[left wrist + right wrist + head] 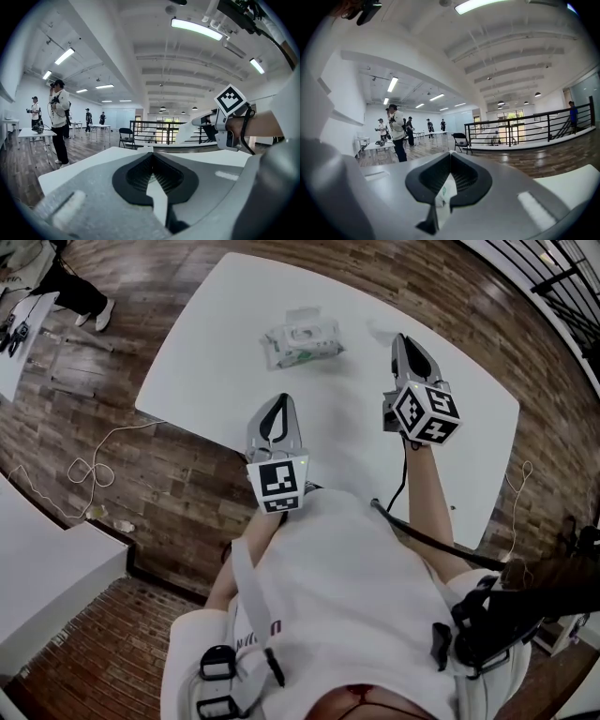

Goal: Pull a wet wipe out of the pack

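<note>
Bare white table [216, 371] on every side of the wipe pack [302, 341], flap raised at its far side; free approach from left, near and far. To its right, narrowed by the right gripper [403, 341] and the wet wipe [190, 132] hanging from its tip. Left gripper [279, 401] over the near edge, well apart from the pack, open lane between. Off the table: wood floor [141, 296], loose cable [89, 470], another white table [47, 563] at lower left.

Your white, rounded table [234, 352] stands on dark wooden plank flooring [141, 456]; a thin white cable [89, 470] lies beside it.
</note>
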The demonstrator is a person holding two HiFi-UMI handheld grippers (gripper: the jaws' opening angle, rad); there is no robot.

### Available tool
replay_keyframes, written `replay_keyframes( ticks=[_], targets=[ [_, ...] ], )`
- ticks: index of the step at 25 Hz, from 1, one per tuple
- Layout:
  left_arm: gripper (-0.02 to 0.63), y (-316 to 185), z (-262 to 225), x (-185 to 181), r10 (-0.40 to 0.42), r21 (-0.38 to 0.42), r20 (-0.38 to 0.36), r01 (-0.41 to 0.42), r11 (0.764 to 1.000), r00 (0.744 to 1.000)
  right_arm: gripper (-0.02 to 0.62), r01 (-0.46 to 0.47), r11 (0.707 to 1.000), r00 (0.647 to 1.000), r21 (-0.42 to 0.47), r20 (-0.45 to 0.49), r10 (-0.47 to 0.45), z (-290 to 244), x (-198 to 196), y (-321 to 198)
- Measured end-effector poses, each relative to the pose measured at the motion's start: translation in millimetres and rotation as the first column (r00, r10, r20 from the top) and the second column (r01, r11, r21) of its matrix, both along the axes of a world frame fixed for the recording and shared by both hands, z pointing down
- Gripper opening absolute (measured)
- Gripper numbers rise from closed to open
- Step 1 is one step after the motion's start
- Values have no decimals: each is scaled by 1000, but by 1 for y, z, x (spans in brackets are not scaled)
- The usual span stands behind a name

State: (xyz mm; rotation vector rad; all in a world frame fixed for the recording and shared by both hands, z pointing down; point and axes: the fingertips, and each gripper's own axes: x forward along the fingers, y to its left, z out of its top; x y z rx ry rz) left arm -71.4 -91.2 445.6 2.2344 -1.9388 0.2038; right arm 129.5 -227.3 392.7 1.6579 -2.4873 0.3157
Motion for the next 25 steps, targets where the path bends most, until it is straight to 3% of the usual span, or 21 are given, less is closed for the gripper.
replay_keyframes(
  ticks=[5,13,21,25],
  targets=[
    [3,-4,4,16,44,-9,-4,-44,999,999,8,-29,998,999,-57,-15,28,24,20,15],
    [3,-9,8,30,81,-20,-9,-81,997,997,8,-12,978,999,-209,-34,5,89,15,55],
    [3,-13,10,44,114,-20,-11,-114,993,993,8,-5,927,998,-375,-53,-16,155,25,100],
    [3,-13,12,46,118,-27,-11,-118,993,993,8,29,882,996,-470,-57,-63,189,22,117]
  ],
)
